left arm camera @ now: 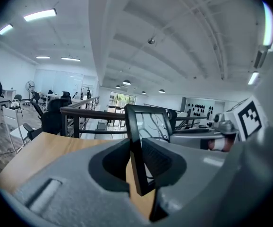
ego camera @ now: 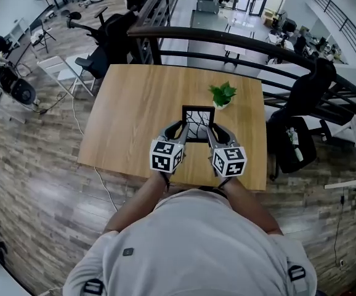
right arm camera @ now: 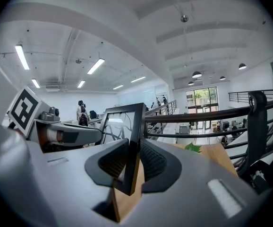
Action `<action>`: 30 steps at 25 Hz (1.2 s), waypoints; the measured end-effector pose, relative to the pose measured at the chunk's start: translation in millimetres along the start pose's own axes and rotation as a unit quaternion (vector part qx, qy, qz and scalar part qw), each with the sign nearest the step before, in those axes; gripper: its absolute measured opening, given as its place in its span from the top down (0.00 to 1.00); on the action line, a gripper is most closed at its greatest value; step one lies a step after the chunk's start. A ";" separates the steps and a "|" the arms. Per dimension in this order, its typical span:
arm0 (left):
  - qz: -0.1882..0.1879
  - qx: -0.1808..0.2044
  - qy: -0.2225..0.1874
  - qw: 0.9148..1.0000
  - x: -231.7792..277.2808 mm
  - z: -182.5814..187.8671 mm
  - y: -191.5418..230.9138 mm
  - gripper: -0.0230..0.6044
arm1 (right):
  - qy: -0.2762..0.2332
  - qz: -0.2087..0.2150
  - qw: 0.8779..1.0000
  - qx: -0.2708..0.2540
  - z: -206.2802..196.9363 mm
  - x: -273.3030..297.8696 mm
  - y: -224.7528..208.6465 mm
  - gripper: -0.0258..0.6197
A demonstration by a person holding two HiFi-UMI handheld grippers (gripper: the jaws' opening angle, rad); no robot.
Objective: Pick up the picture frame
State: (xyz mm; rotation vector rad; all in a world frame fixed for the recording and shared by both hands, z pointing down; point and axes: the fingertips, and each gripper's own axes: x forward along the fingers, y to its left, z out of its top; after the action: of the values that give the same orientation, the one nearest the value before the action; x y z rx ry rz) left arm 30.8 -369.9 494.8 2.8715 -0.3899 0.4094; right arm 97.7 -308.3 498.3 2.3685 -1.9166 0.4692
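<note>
A black picture frame [ego camera: 198,124] with a branch drawing behind its glass hangs in the air above the wooden table [ego camera: 135,116]. My left gripper [ego camera: 182,130] is shut on its left edge, and my right gripper [ego camera: 212,132] is shut on its right edge. In the left gripper view the frame's [left arm camera: 135,150] black side bar stands clamped between the two dark pads. The right gripper view shows the frame [right arm camera: 132,150] pinched the same way on its other side, tilted a little, with the left gripper [right arm camera: 56,134] beyond it.
A small green potted plant [ego camera: 222,95] stands on the table just beyond the frame. A dark curved railing [ego camera: 227,39] runs behind the table. Office chairs [ego camera: 98,57] stand at the left, and a chair with a bag [ego camera: 295,137] at the right.
</note>
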 end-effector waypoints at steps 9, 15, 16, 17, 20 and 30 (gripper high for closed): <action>-0.020 0.005 -0.007 1.000 -8.5 4.5 -21.9 0.83 | -0.008 -0.014 1.000 0.002 3.4 -25.4 -1.9 0.82; -0.014 0.003 -0.009 1.000 -8.6 3.1 -33.9 0.83 | -0.017 -0.005 1.000 0.004 1.4 -35.6 -7.9 0.82; -0.012 0.004 -0.008 1.000 -8.0 3.0 -39.7 0.83 | -0.018 -0.004 1.000 0.007 0.5 -40.3 -11.1 0.82; -0.011 0.004 -0.007 1.000 -7.1 3.3 -46.3 0.83 | -0.018 -0.003 1.000 0.010 0.2 -45.8 -15.0 0.82; -0.007 0.003 -0.001 1.000 -3.1 0.8 -69.9 0.83 | -0.018 -0.001 1.000 0.015 -2.1 -65.6 -29.2 0.82; 0.001 0.001 0.007 1.000 12.9 -18.7 -171.6 0.83 | -0.016 0.006 1.000 0.024 -21.9 -146.5 -91.3 0.82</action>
State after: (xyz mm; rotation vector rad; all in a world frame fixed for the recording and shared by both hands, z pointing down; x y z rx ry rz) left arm 87.7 -206.6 486.6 2.8677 -0.3910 0.4315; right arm 154.8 -144.0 492.7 2.4095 -1.9560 0.4884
